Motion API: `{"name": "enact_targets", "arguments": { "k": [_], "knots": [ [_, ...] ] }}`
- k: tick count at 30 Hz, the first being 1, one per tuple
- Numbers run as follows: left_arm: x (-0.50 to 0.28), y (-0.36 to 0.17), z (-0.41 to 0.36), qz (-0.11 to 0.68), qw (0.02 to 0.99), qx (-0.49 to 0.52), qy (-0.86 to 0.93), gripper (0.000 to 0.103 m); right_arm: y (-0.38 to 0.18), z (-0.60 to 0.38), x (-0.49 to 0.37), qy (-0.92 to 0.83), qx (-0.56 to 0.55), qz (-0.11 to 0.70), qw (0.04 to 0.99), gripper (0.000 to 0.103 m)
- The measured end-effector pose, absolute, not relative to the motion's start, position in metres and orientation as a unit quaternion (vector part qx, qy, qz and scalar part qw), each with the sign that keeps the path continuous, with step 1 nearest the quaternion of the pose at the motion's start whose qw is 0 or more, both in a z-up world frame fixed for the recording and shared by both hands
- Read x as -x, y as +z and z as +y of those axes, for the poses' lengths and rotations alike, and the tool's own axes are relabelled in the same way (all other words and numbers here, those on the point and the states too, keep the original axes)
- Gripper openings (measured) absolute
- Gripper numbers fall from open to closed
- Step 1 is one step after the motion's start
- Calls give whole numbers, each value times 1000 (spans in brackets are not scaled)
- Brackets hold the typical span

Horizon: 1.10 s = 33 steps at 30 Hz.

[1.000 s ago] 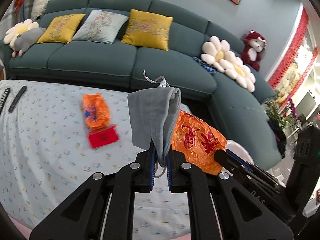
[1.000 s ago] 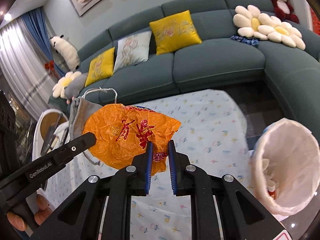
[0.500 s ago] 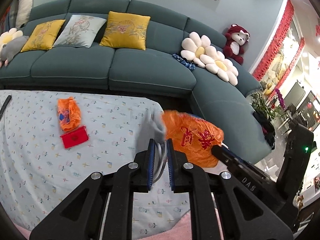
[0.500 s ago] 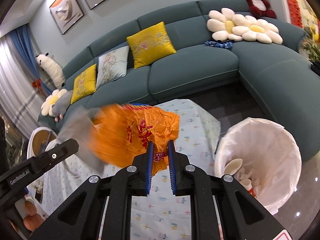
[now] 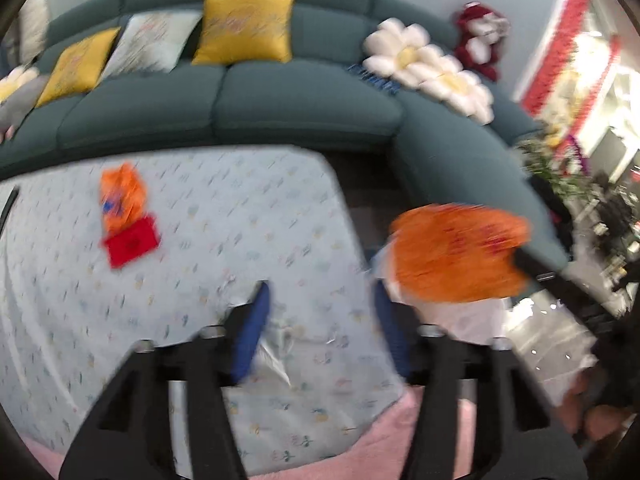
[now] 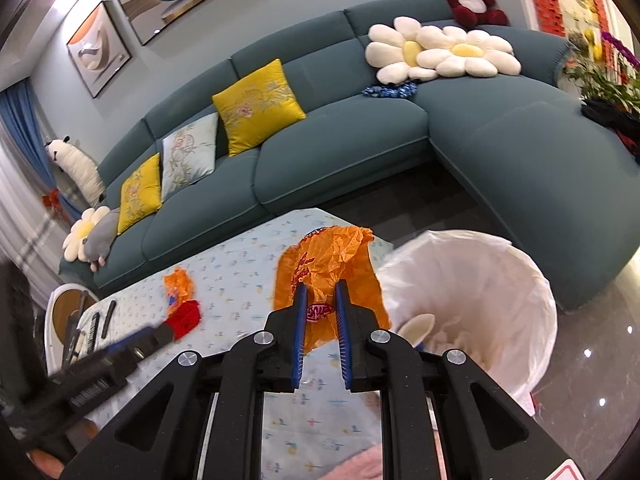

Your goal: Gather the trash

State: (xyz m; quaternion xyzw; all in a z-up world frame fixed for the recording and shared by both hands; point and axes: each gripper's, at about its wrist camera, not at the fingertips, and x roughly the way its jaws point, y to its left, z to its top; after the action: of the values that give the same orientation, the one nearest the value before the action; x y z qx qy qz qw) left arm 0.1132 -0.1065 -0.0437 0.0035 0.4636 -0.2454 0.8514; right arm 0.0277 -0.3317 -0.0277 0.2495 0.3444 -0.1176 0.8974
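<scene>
My left gripper is open and empty above the table's near right corner; its view is blurred. My right gripper has its jaws slightly apart around a crumpled orange plastic bag, which hangs beside the white-lined trash bin. The same bag shows at the right of the left wrist view. A small orange wrapper and a red packet lie on the table; both also show in the right wrist view, the wrapper above the packet. The grey cloth bag is out of view.
A teal sectional sofa with yellow cushions and flower pillows curves behind the table. Remote controls lie at the table's far left. The bin holds pale trash, a spoon-like piece among it. Pink rug lies below the table edge.
My left gripper opened and the grey cloth bag it held is gone from view. My right gripper's jaws parted a little while the orange bag moved right, beside the bin.
</scene>
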Motion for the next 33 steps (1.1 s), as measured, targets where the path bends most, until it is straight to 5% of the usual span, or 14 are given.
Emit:
{"name": "enact_targets", "arguments": {
  "k": [5,19,20,22,23,33],
  "knots": [
    [-134,-106,-92,527,830,12,-181,67,-46,-340,-29,-122,-258,356,890,14],
    [-145,-190,-83,602,785,1,-145,63,-88,-339,-64,-105,-274,392,872,14],
    [-142,-190,-86,597,789,-13,-145,57,-90,-338,-65,-103,-274,394,871,14],
    [-140,-188,-90,591,791,-24,-155,28,-92,-335,-66,-102,-275,396,870,14],
    [-140,-189,-92,595,786,-22,-166,5,-92,-334,-66,-101,-276,396,870,14],
    [-134,-131,-114,554,800,5,-230,0,-80,-345,-52,-113,-278,380,875,14]
  ]
}}
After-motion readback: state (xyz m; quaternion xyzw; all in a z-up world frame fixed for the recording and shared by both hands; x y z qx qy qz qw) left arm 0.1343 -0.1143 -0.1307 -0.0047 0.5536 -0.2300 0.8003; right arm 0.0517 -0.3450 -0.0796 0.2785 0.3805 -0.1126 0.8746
